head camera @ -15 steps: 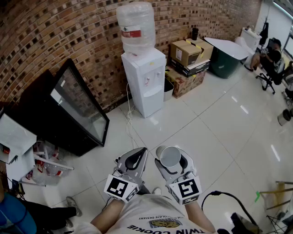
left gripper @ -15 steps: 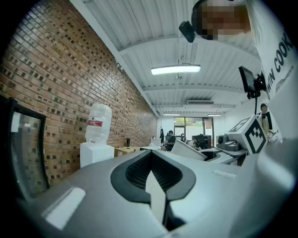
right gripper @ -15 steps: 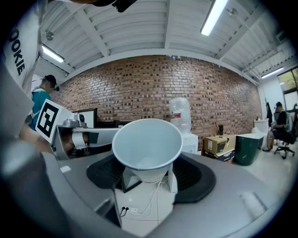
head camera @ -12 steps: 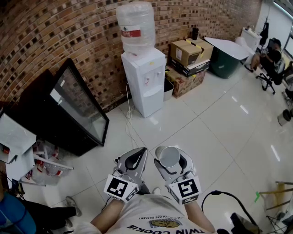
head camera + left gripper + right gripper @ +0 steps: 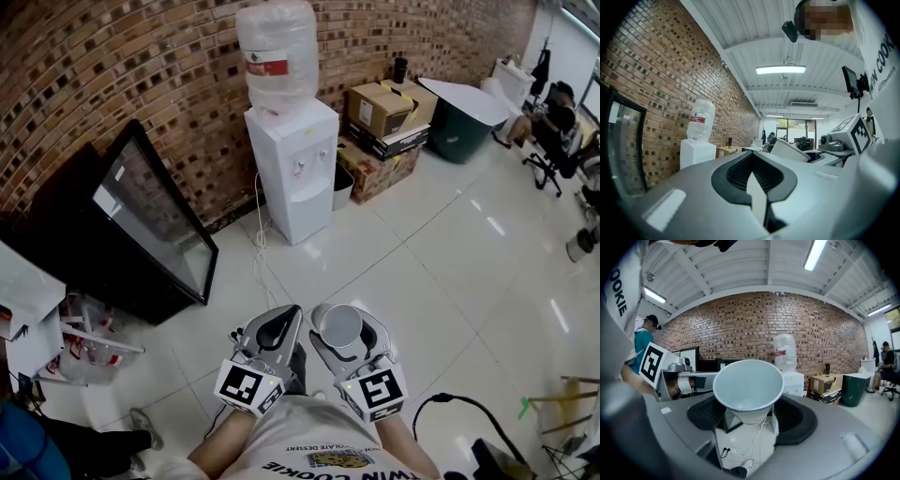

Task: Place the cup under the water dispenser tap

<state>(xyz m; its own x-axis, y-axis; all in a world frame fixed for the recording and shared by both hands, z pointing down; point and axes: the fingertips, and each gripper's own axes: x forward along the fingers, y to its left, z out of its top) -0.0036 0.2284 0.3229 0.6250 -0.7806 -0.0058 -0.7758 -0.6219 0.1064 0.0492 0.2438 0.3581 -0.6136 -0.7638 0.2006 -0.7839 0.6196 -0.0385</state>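
An empty white paper cup (image 5: 338, 325) stands upright between the jaws of my right gripper (image 5: 343, 330), which is shut on it; the right gripper view shows the cup (image 5: 748, 389) mouth-up, clamped by both dark pads. My left gripper (image 5: 278, 330) is beside it, shut and empty, its pads meeting in the left gripper view (image 5: 754, 180). The white water dispenser (image 5: 293, 169) with a clear bottle (image 5: 277, 56) on top stands against the brick wall, well ahead of both grippers. Its taps (image 5: 312, 165) sit above a recessed bay.
A large black screen (image 5: 155, 220) leans on the wall left of the dispenser. Cardboard boxes (image 5: 389, 112) and a dark green bin (image 5: 464, 127) stand to its right. A cable (image 5: 262, 239) trails on the white tiled floor. A person sits at far right (image 5: 553, 117).
The whole view has shifted slightly: the dispenser sits a little nearer and left in the picture. Both grippers keep the same pose, the cup still held.
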